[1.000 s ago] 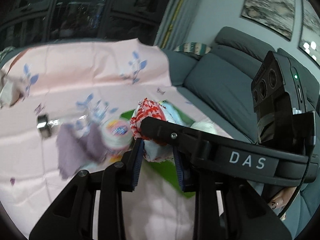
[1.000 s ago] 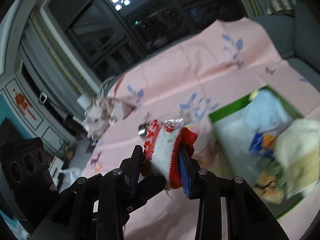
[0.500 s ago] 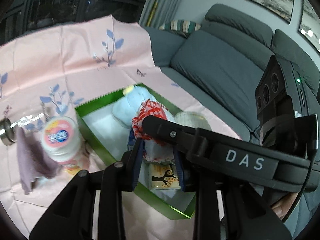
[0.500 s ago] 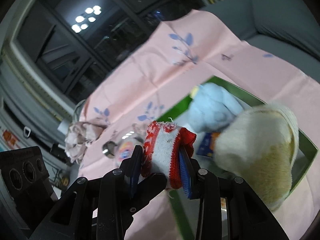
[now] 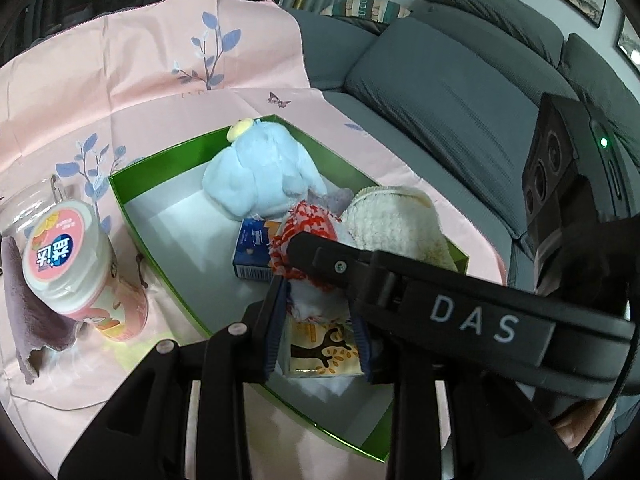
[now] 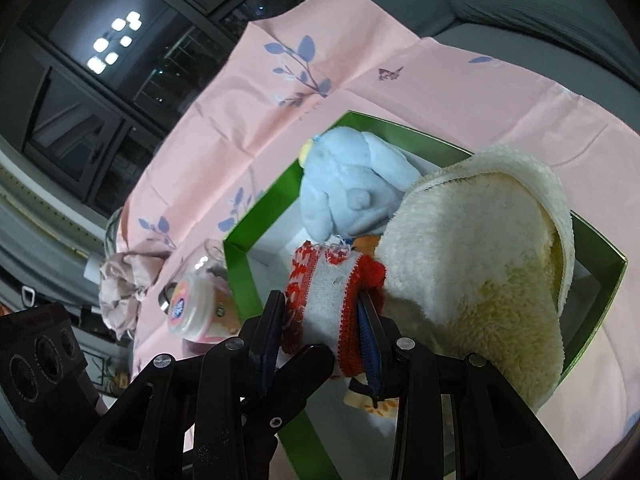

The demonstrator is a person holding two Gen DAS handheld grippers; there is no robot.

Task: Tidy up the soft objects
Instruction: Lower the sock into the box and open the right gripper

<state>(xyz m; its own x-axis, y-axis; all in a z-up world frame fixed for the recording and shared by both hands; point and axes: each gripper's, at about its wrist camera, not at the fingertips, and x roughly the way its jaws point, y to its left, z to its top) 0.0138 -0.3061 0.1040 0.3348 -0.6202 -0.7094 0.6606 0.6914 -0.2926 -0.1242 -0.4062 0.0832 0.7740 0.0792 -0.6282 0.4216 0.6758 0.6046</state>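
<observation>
A red-and-white knit piece hangs over the green box, held from two sides. My left gripper has the piece's white part between its blue pads, and its jaws are opening. My right gripper is shut on the knit piece; its black arm marked DAS crosses the left wrist view. Inside the box lie a blue plush toy, a cream fluffy slipper, a blue tissue pack and a yellow patterned pack.
A pink-lidded jar stands left of the box, with a purple cloth beside it. All rest on a pink leaf-print sheet. A grey sofa runs along the right. A crumpled pink cloth lies far left.
Both grippers carried the knit piece from above the sheet to above the box and sank lower. The box contents now fill both views. The left pads stand slightly wider apart.
</observation>
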